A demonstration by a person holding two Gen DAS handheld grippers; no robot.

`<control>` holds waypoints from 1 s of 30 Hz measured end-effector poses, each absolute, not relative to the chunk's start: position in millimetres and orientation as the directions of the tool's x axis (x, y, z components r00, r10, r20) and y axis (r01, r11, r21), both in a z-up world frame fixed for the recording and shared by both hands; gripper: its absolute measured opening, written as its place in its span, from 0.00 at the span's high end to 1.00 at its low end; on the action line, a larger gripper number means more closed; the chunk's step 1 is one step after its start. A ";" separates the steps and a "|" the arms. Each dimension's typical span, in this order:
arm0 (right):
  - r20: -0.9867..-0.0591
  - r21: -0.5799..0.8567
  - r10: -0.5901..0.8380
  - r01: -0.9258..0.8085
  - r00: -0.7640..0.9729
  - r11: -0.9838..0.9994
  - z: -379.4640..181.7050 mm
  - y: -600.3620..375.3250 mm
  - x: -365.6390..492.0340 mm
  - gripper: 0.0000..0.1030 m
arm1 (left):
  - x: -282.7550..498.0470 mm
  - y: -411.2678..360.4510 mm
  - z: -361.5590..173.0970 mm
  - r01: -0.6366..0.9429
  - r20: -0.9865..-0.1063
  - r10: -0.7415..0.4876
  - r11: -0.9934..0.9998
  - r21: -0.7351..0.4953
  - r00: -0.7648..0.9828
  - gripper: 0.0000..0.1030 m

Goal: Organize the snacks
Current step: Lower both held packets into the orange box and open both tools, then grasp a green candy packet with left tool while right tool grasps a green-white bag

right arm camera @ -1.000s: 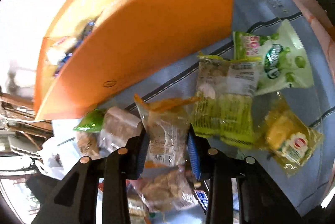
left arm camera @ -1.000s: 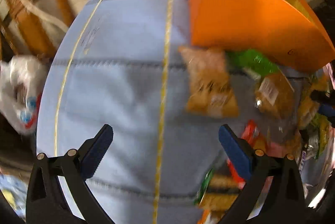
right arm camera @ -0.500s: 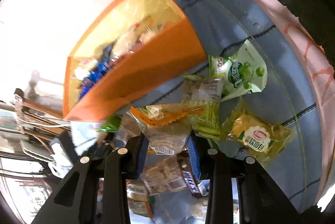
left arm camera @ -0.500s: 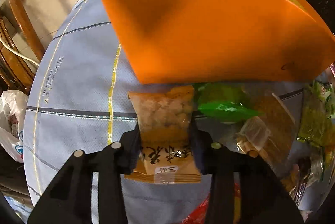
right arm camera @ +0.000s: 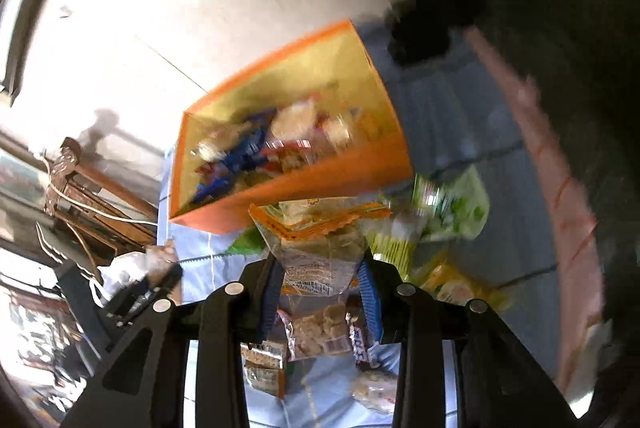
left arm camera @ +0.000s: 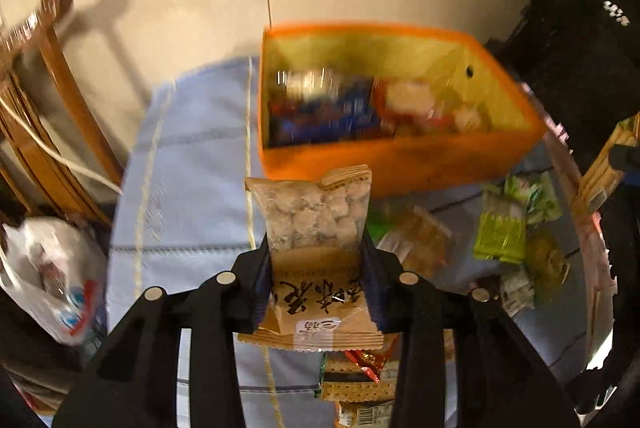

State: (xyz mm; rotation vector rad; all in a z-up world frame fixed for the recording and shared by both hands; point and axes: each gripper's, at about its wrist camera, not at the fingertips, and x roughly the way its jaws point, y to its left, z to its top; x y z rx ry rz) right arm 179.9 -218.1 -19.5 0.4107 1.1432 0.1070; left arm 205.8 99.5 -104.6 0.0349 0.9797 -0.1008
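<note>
Blurred snacks (left arm camera: pixel 360 108) inside orange box (left arm camera: pixel 400 164)

Left claw (left arm camera: pixel 316 292) clamps brown snack pack (left arm camera: pixel 314 228); orange box (left arm camera: pixel 400 160) beyond.

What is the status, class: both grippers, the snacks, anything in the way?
Left gripper shut on a brown snack packet. Right gripper shut on a clear snack packet. Orange box ahead, open, part filled. Nothing blocking.

left gripper (left arm camera: pixel 316 268): clamped on a packet, angled down | right gripper (right arm camera: pixel 322 276): clamped on a packet, angled down
</note>
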 end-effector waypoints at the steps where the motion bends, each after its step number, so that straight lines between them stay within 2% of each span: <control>1: -0.855 0.368 0.292 0.103 0.428 0.924 -9.9 -216.8 180.0 0.66 | 206.6 94.6 -90.2 0.114 -0.821 -0.084 0.993 -0.024 0.564 0.64; 6: -0.849 0.375 0.313 0.068 0.426 0.924 14.8 -217.2 198.1 0.66 | 227.6 74.0 -49.2 0.191 -0.819 -0.130 0.981 -0.025 0.559 0.64; 14: -0.882 0.334 0.293 0.050 0.368 0.941 15.4 -204.5 279.1 0.66 | 299.1 59.0 -11.7 0.114 -0.793 -0.041 0.993 0.036 0.608 0.64; 19: -0.890 0.297 0.261 0.040 0.374 0.954 20.7 -192.6 317.6 0.66 | 333.2 57.7 -4.9 0.099 -0.794 -0.046 0.995 0.019 0.606 0.64; 20: -0.894 0.290 0.252 0.049 0.371 0.956 20.3 -191.0 323.4 0.63 | 337.3 58.9 -3.6 0.096 -0.793 -0.054 0.995 0.006 0.607 0.63; 21: -0.901 0.280 0.243 0.054 0.360 0.959 18.9 -189.1 328.8 0.37 | 344.4 61.1 -2.4 0.080 -0.791 -0.060 0.997 -0.014 0.609 0.62; 22: -0.913 0.263 0.230 0.054 0.336 0.963 15.4 -186.2 334.7 0.19 | 348.0 62.4 -2.5 0.062 -0.790 -0.053 0.998 -0.019 0.611 0.39; 23: -0.920 0.249 0.216 0.062 0.327 0.967 12.9 -184.9 336.4 0.03 | 352.8 66.2 -1.9 0.006 -0.786 -0.017 1.000 -0.017 0.618 0.05; 26: -0.928 0.205 0.178 0.050 0.326 0.977 7.7 -187.0 332.1 0.04 | 350.3 76.2 -1.5 -0.102 -0.739 0.037 0.994 -0.043 0.673 0.04; 28: -0.934 0.182 0.153 0.059 0.324 0.982 3.0 -196.3 322.2 0.04 | 345.4 77.9 -3.7 -0.053 -0.741 -0.017 0.996 -0.070 0.671 0.04; 30: -0.938 0.192 0.161 0.076 0.306 0.978 -7.6 -212.0 308.8 0.04 | 337.2 76.5 -6.9 -0.019 -0.739 -0.016 0.999 -0.038 0.673 0.04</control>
